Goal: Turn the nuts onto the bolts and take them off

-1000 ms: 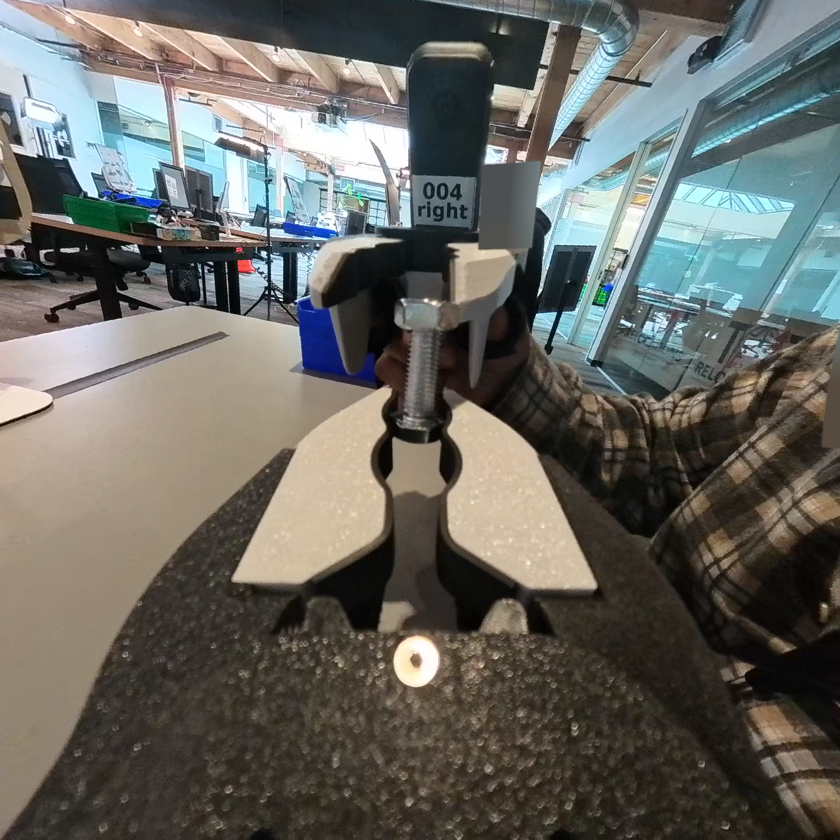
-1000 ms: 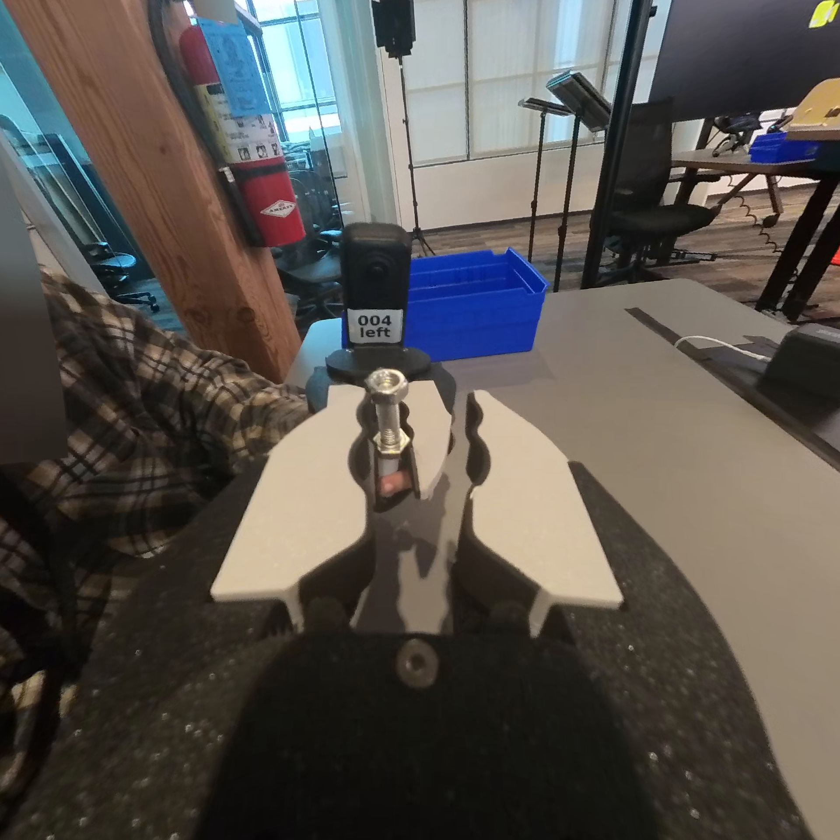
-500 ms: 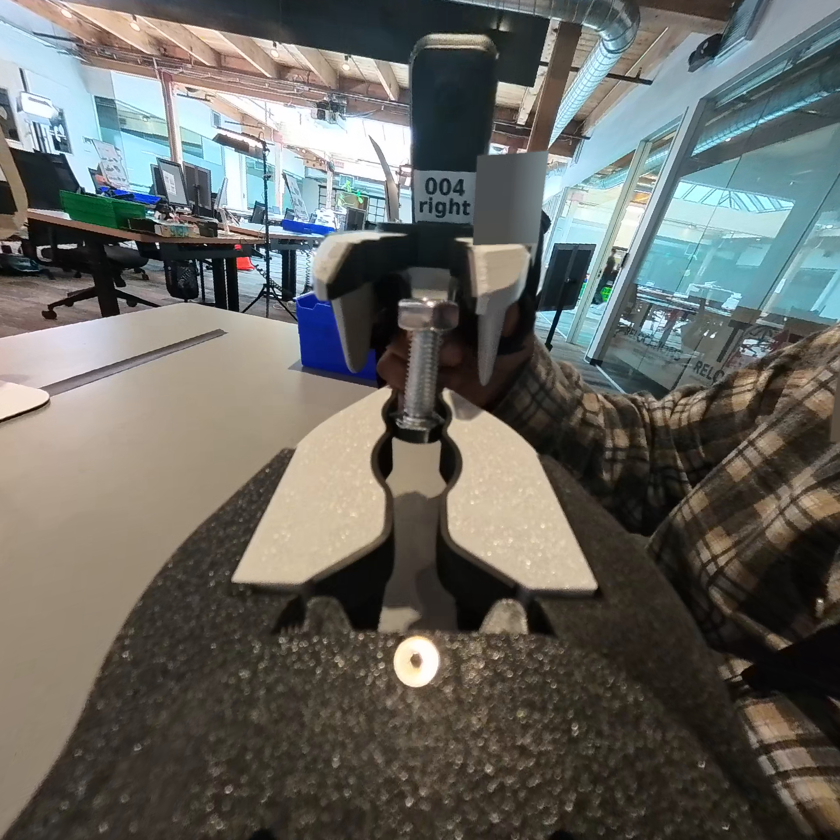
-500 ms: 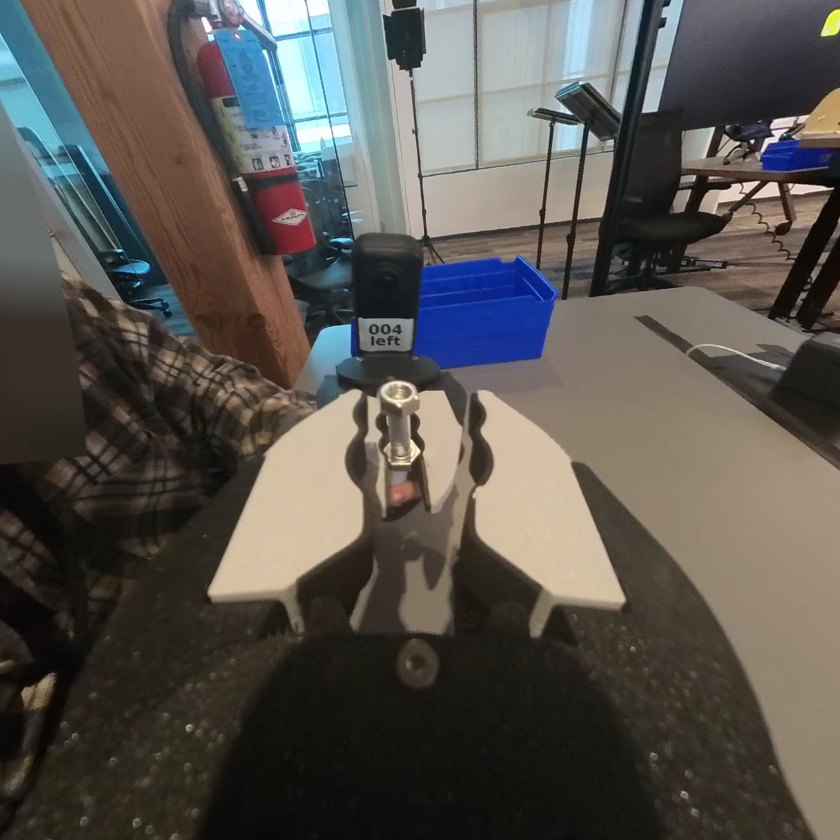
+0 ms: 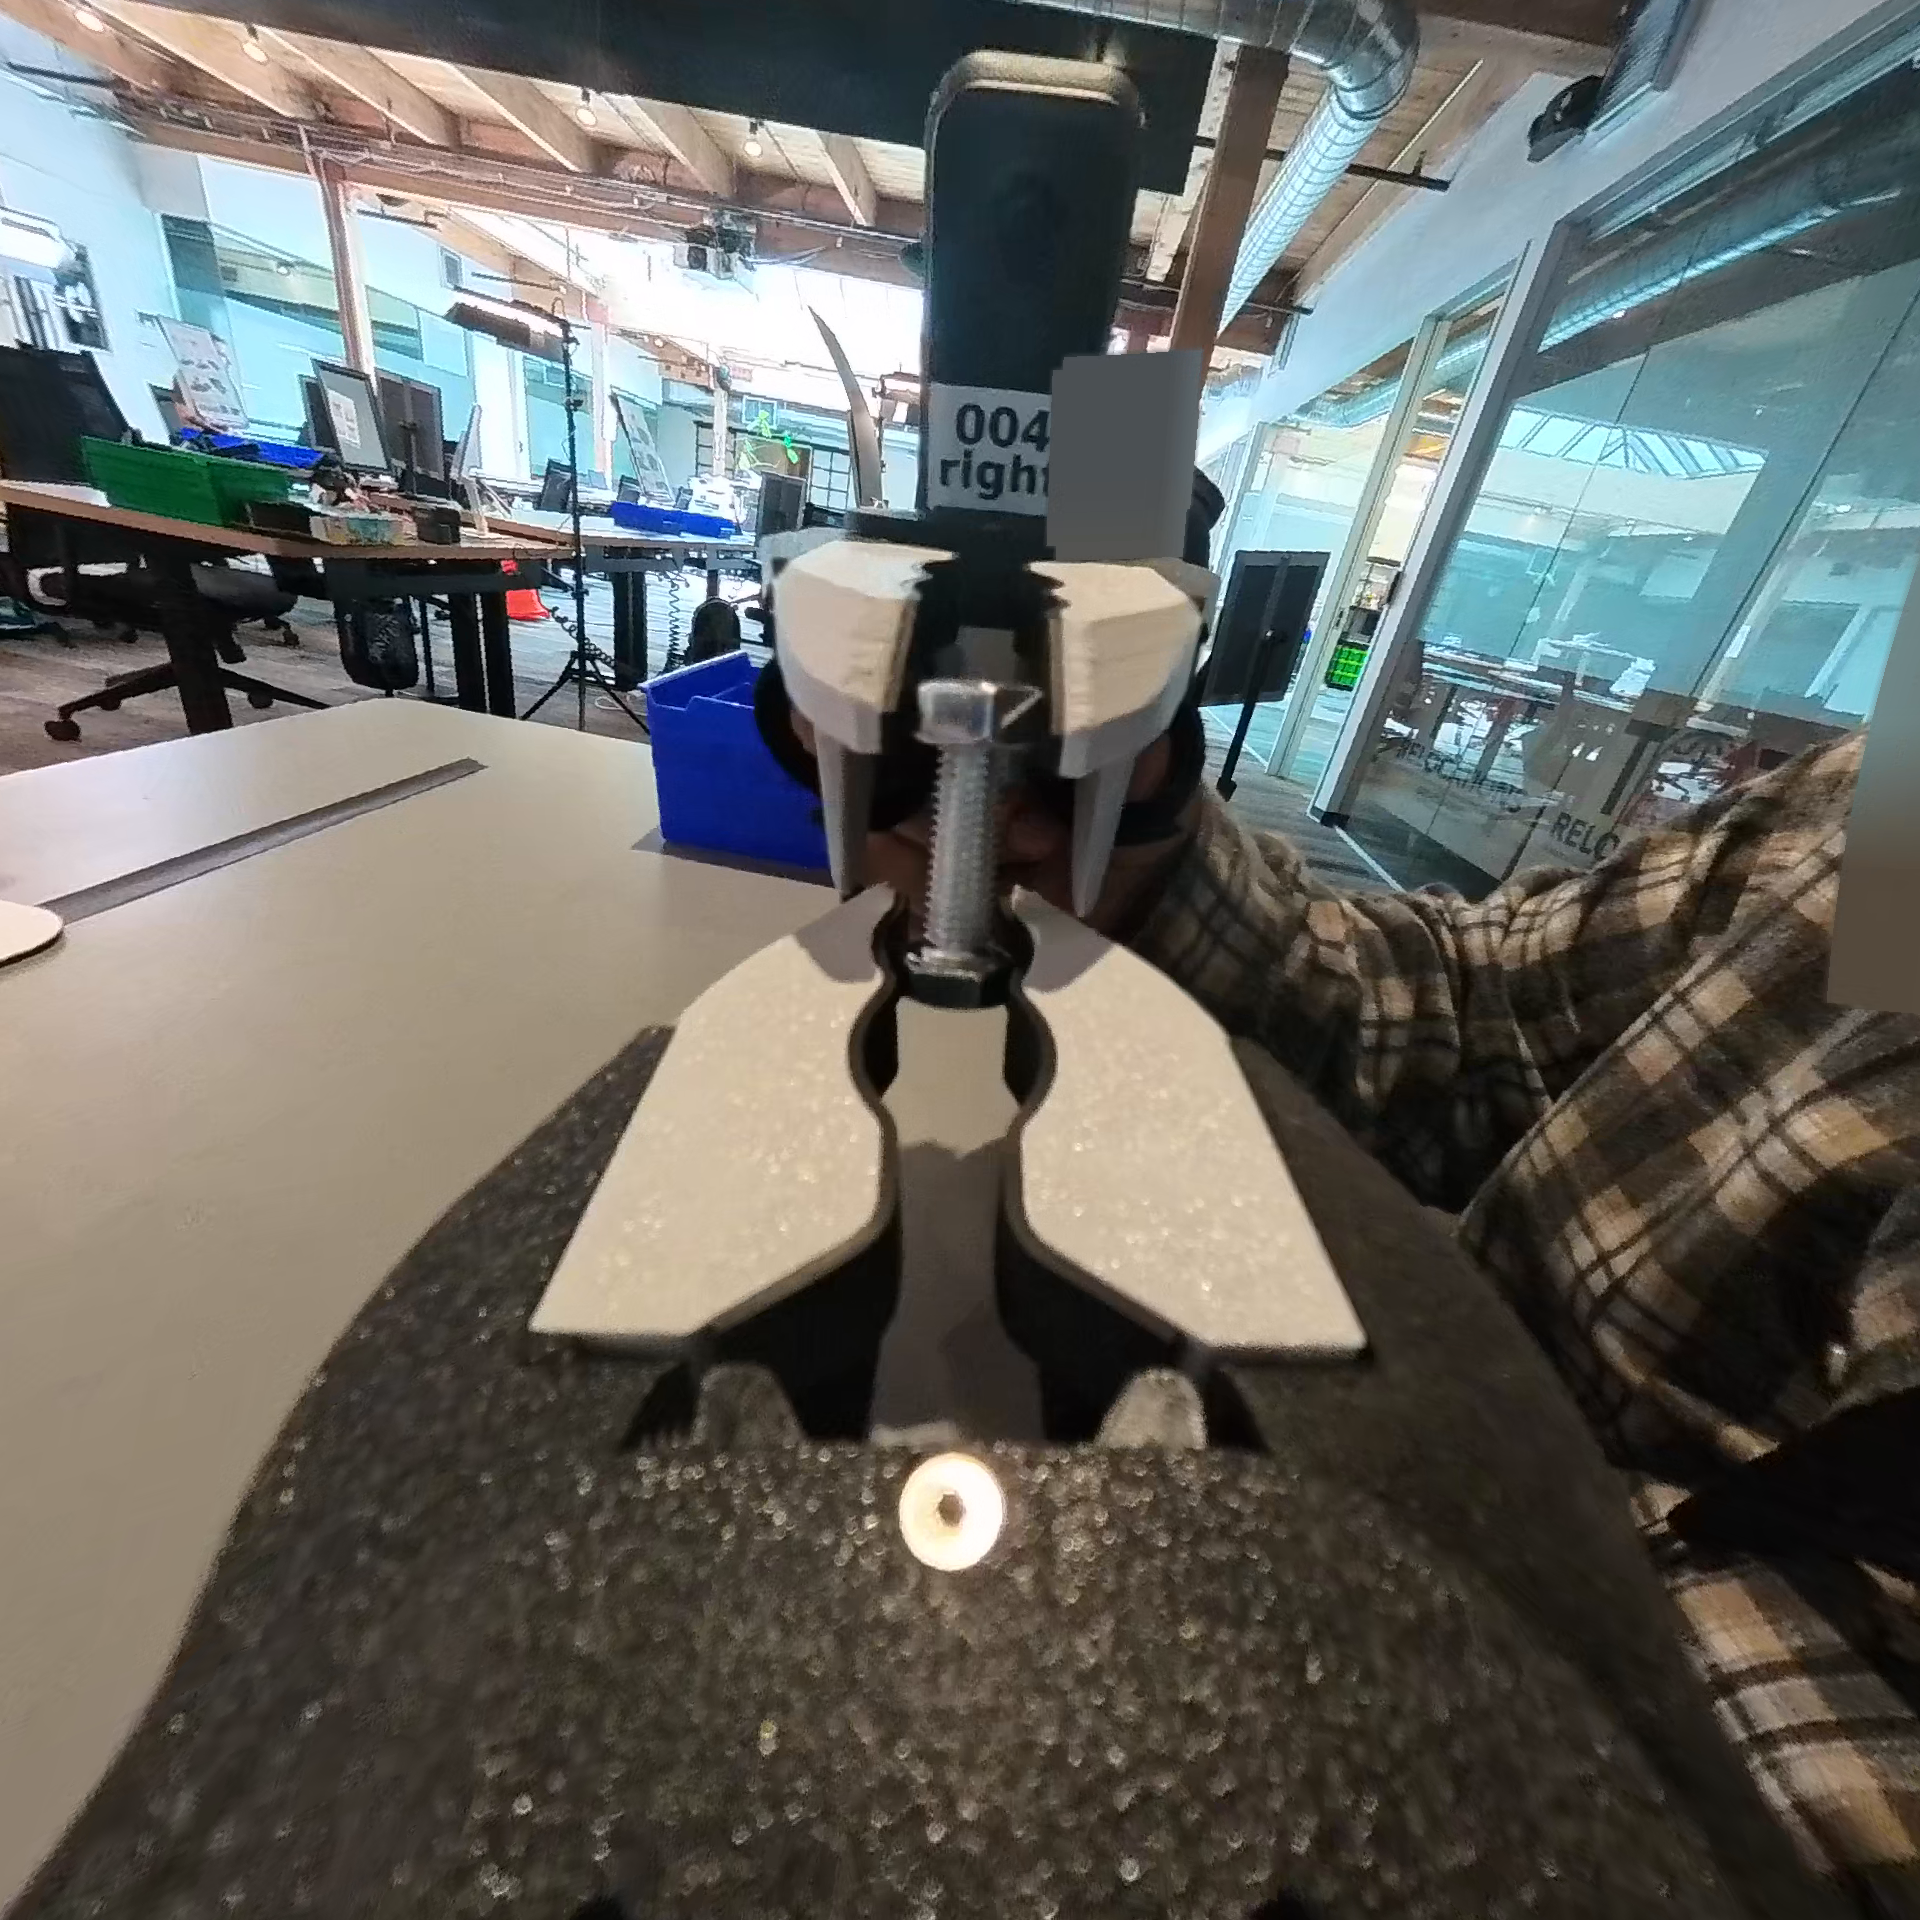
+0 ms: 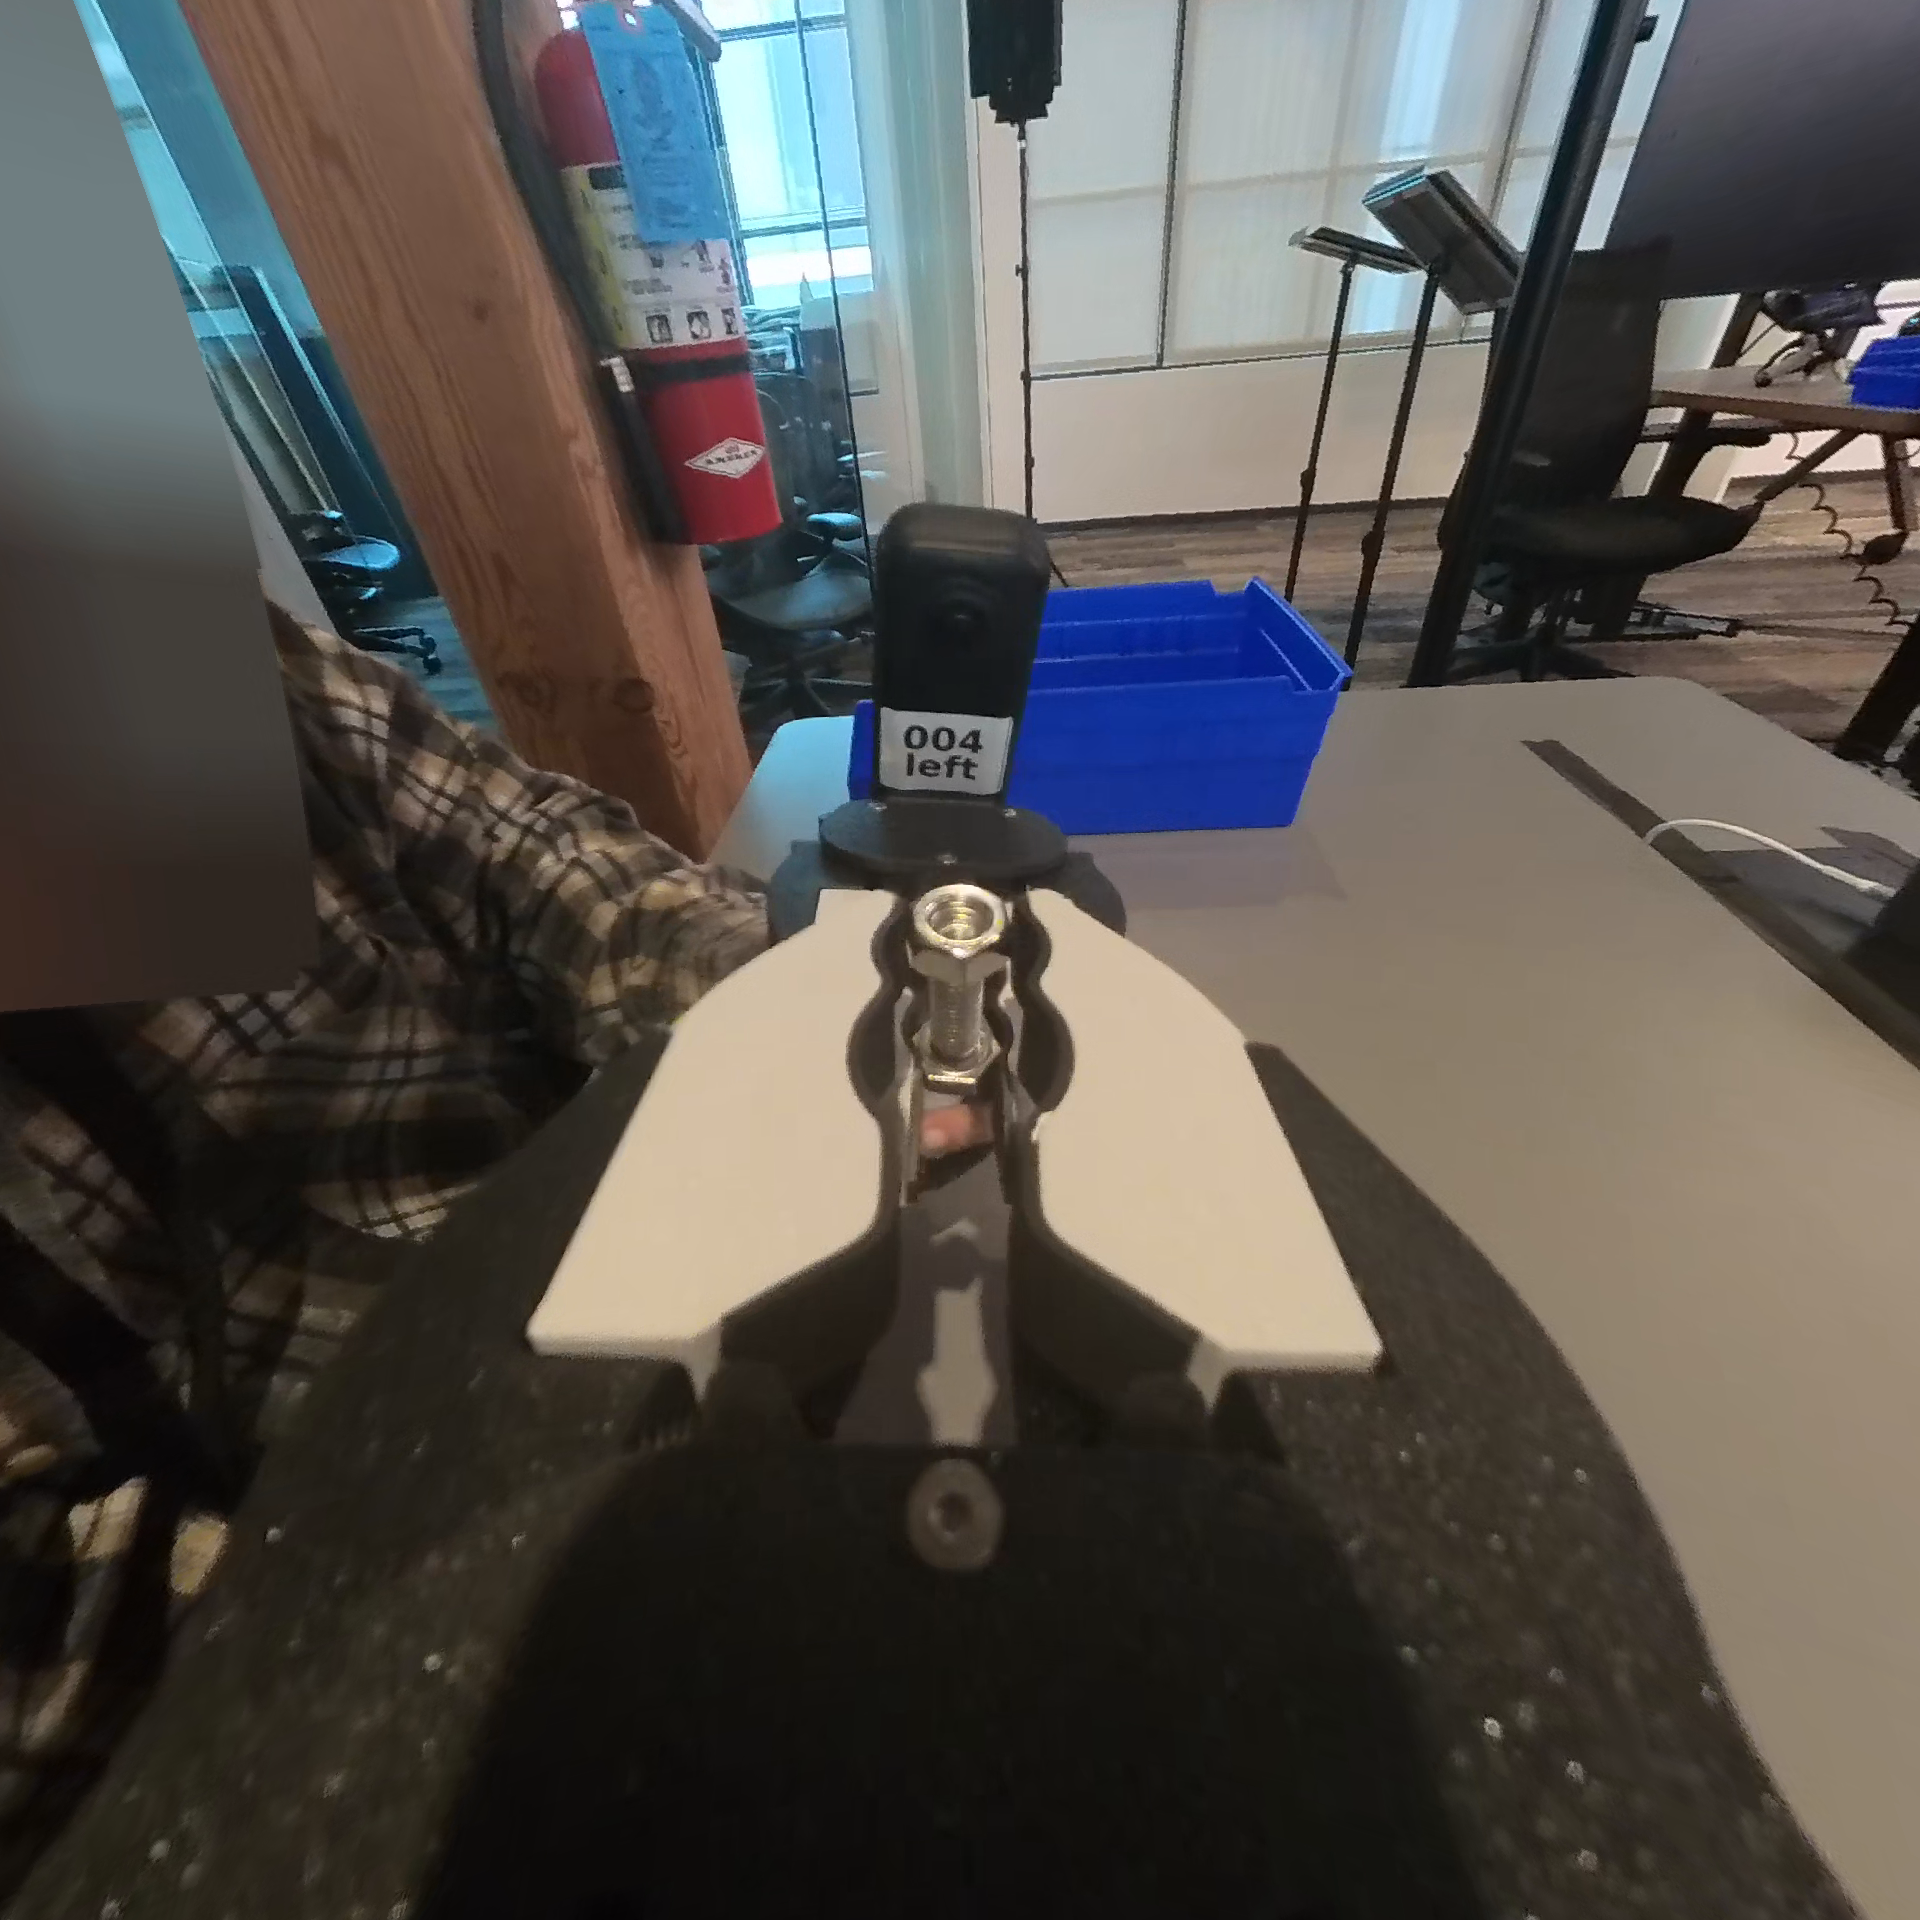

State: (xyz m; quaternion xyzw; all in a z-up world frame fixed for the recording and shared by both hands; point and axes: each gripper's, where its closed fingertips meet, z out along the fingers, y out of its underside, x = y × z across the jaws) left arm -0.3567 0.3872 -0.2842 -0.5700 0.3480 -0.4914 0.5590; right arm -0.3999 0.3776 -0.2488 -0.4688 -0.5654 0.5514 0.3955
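Above a bare grey table (image 5: 312, 1039), the left gripper (image 5: 954, 961) pinches the nut (image 5: 951, 971) at the bolt's (image 5: 961, 831) near end; the right gripper (image 6: 951, 1081) clamps the bolt's head. At 12 o'clock sits a blue bin (image 6: 1174, 717). At 10 o'clock, a red fire extinguisher (image 6: 686, 343) hangs on a wooden post (image 6: 447, 364).

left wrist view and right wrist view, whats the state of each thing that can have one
left hand-held gripper, shut on the nut
right hand-held gripper, shut on the bolt near its head
nut, on the bolt's threaded end, clamped
bolt, held in the air between the two grippers
blue bin, upright on the table, open-topped, contents not visible
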